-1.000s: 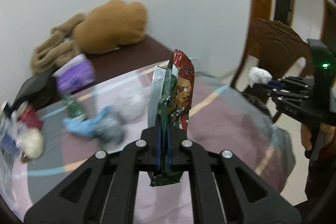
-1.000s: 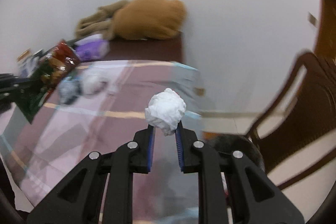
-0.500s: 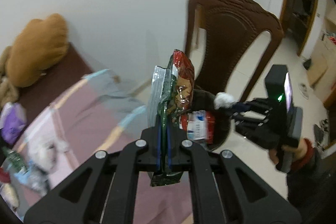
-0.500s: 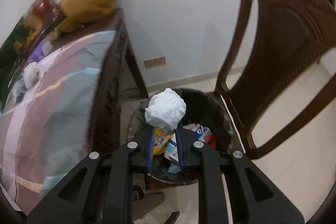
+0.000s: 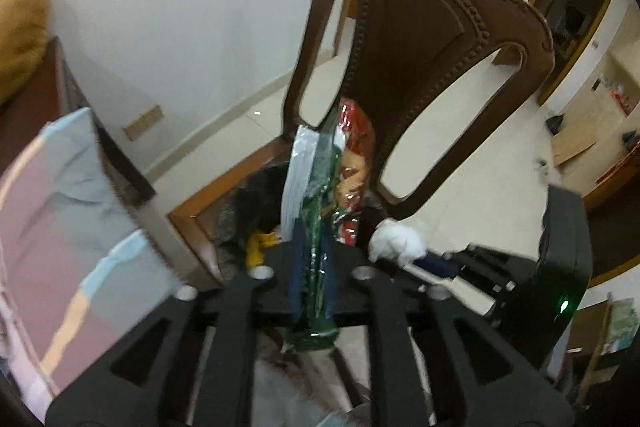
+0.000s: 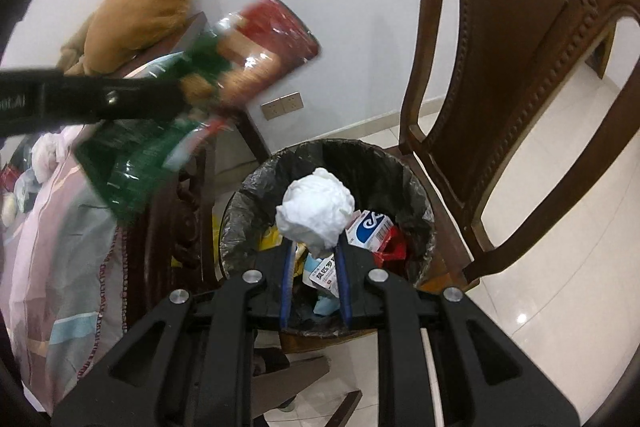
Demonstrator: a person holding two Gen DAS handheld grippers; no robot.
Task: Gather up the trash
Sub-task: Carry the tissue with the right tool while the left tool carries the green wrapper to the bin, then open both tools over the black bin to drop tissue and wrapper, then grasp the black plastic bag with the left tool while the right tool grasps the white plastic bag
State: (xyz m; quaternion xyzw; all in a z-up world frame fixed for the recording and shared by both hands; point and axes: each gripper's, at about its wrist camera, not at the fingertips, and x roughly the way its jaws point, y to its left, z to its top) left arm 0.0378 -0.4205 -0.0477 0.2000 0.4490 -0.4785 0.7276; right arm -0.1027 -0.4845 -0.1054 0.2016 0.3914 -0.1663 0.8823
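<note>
The right claw (image 6: 314, 257) grips a crumpled white tissue ball (image 6: 315, 211) between its blue pads, holding it directly above a black-lined bin (image 6: 416, 187) that stands on the tiled floor between a cloth-covered worktop (image 6: 60, 247) and a carved brown chair (image 6: 516, 39). Inside the bin lie a blue-and-white carton (image 6: 370, 227), a red wrapper (image 6: 392, 249) and yellow scraps. The left claw (image 5: 314, 247) is clamped on a flattened snack bag (image 5: 340, 179), red and green with a silver inner face, which stands upright from the pads. In the right wrist view the same bag (image 6: 224, 75) hangs blurred, up and to the left of the bin, over the worktop's edge. In the left wrist view the tissue ball (image 5: 396, 241) shows just right of the bag, with the bin's dark liner (image 5: 260, 191) behind. A tan plush toy (image 6: 140, 11) rests against the wall on the worktop's far end.
</note>
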